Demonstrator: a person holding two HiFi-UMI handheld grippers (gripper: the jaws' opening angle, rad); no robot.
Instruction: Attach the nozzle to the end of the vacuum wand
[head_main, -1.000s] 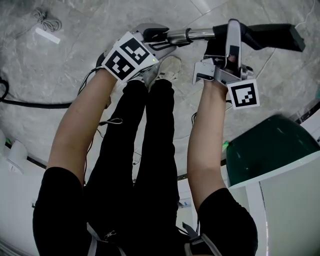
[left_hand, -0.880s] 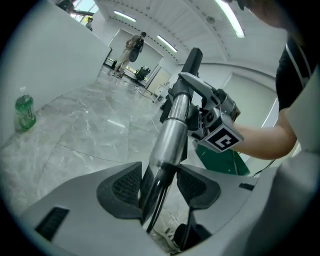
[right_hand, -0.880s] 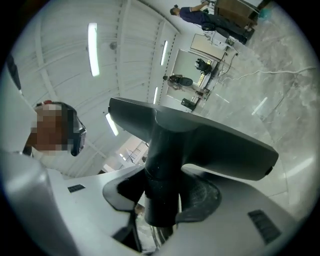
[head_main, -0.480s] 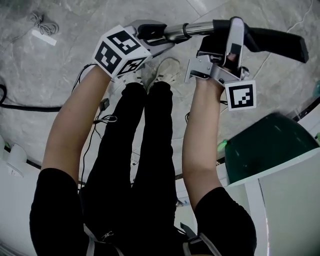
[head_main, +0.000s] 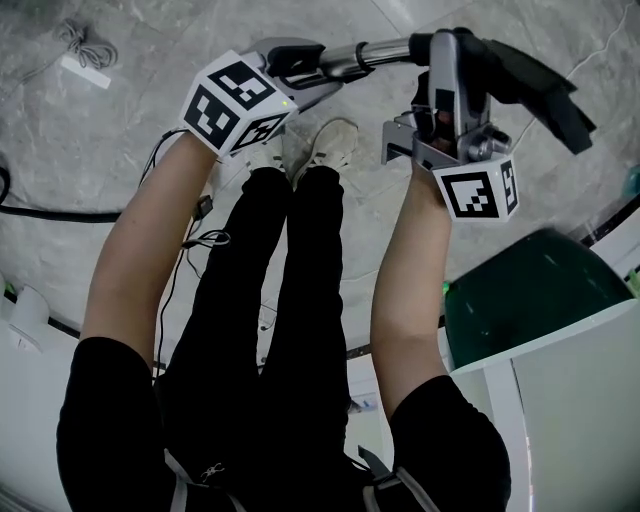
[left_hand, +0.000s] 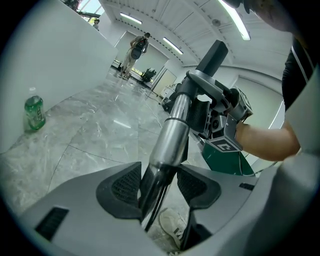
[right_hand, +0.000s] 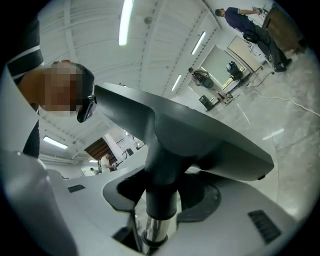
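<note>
The silver vacuum wand (head_main: 375, 57) lies level above the floor, and the black nozzle (head_main: 530, 85) sits on its right end. My left gripper (head_main: 300, 68) holds the wand's left end. In the left gripper view the wand (left_hand: 170, 135) runs between the two pads (left_hand: 125, 187) and touches both; these jaws have just been opening slightly. My right gripper (head_main: 447, 55) is shut on the nozzle's neck. In the right gripper view the neck (right_hand: 161, 192) stands between the jaws, under the wide nozzle head (right_hand: 200, 145).
A dark green bin (head_main: 540, 300) stands by a white counter (head_main: 570, 420) at the lower right. A black cable (head_main: 60, 212) and a coiled white cord (head_main: 85, 40) lie on the marble floor at the left. A green bottle (left_hand: 34, 113) stands by the wall. The person's shoes (head_main: 320, 145) are below the wand.
The nozzle head has rolled, so its far end now slants down to the right. The right gripper rolled with it. The left gripper shifted left along the wand.
</note>
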